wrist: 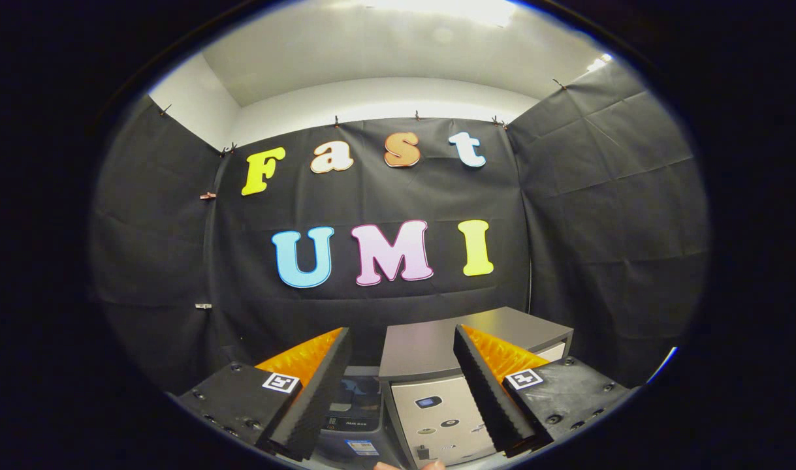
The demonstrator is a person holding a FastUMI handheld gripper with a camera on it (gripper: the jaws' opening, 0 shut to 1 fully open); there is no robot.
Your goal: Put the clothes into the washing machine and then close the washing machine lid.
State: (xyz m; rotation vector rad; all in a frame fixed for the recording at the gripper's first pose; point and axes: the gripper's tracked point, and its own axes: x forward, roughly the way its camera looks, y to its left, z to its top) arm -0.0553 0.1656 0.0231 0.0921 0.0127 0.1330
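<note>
The gripper (403,391) was held up, and its jaws were spread wide with nothing between them. Just ahead, between the fingers, a small grey box-shaped washing machine (437,398) was seen, its flat grey lid (424,346) seemingly closed. Beside it, something dark and blurry was seen.

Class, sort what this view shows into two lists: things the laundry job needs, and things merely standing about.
Job: gripper, fingers open, holding nothing; dark appliance between the fingers, probably the washing machine.
Standing about: silver-fronted box with a grey top, beside that appliance; black cloth wall beyond.
</note>
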